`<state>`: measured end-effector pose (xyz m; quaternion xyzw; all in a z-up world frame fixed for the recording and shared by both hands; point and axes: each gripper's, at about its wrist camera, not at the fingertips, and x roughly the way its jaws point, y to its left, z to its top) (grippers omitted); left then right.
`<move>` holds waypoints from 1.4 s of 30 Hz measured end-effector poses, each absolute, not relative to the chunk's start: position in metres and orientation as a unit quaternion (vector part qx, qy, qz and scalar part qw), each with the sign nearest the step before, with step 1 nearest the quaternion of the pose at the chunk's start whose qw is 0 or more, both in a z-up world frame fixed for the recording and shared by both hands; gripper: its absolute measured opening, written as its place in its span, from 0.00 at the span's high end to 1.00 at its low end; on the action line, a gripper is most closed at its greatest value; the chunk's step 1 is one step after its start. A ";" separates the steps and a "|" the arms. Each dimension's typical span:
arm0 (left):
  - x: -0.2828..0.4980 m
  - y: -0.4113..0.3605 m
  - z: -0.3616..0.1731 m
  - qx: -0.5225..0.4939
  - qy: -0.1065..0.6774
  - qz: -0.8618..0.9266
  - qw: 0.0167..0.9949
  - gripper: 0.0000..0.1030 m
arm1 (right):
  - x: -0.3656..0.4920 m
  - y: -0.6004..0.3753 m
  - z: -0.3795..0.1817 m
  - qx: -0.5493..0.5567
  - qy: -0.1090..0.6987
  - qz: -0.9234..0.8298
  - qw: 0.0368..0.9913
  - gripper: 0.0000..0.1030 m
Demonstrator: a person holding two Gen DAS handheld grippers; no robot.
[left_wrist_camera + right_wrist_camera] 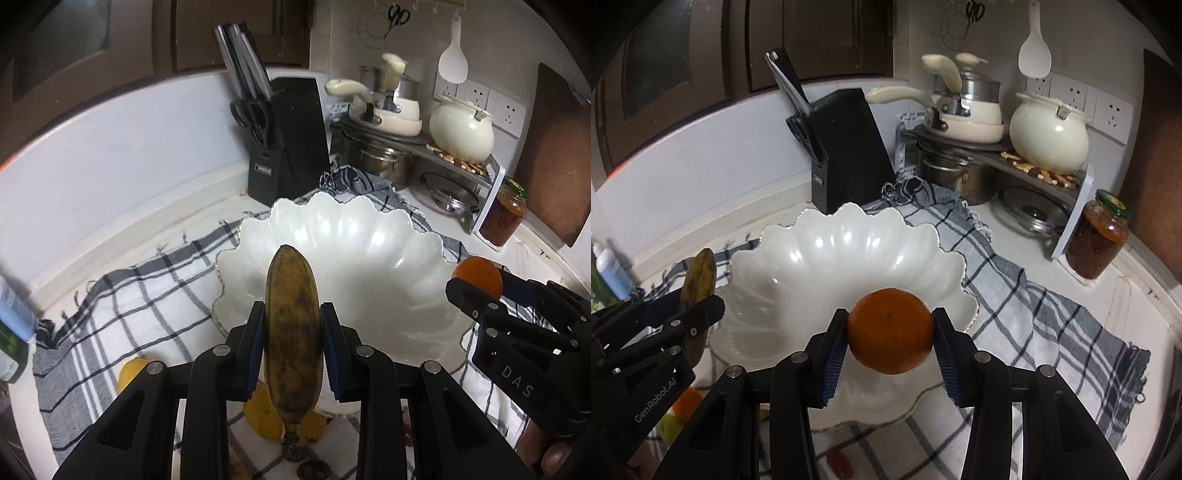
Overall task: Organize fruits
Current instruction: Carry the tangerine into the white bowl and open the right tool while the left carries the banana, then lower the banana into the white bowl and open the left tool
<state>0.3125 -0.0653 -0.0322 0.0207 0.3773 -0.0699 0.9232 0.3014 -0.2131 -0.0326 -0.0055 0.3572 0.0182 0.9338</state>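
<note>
A white scalloped bowl (369, 266) stands empty on a checked cloth (122, 314); it also shows in the right wrist view (812, 266). My left gripper (293, 325) is shut on a brown-spotted banana (293, 332), held above the bowl's near left rim. My right gripper (890, 332) is shut on an orange (890, 330) above the bowl's near right rim. The orange (480, 275) and the banana (699, 275) each show in the other view. Yellow fruits (264, 417) lie on the cloth under the left gripper.
A black knife block (288, 140) stands behind the bowl. Stacked pots (380, 147) and a cream kettle (461, 131) fill the back right corner. A jar (504, 214) of red preserve stands at the right. Bottles (14, 314) stand at the far left.
</note>
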 end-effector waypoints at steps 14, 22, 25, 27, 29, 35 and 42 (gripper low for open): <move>0.346 -0.075 -0.065 0.041 0.417 -0.081 0.904 0.71 | 0.332 -0.219 -0.061 -0.011 0.393 0.008 0.919 0.55; 0.341 -0.078 -0.061 0.055 0.413 -0.075 0.906 0.64 | 0.328 -0.224 -0.056 0.001 0.379 0.003 0.925 0.24; 0.337 -0.077 -0.056 0.057 0.409 -0.067 0.908 0.53 | 0.321 -0.226 -0.045 0.000 0.364 -0.015 0.931 0.15; 0.334 -0.076 -0.052 0.057 0.404 -0.063 0.911 0.49 | 0.317 -0.226 -0.039 -0.005 0.357 -0.023 0.934 0.14; 0.329 -0.074 -0.046 0.057 0.401 -0.060 0.913 0.46 | 0.313 -0.226 -0.033 -0.006 0.351 -0.026 0.936 0.14; 0.312 -0.064 -0.028 0.048 0.382 -0.041 0.922 0.28 | 0.295 -0.222 -0.018 -0.008 0.338 -0.029 0.941 0.13; 0.289 -0.059 -0.014 0.047 0.365 -0.025 0.929 0.19 | 0.269 -0.216 -0.005 -0.014 0.321 -0.032 0.947 0.13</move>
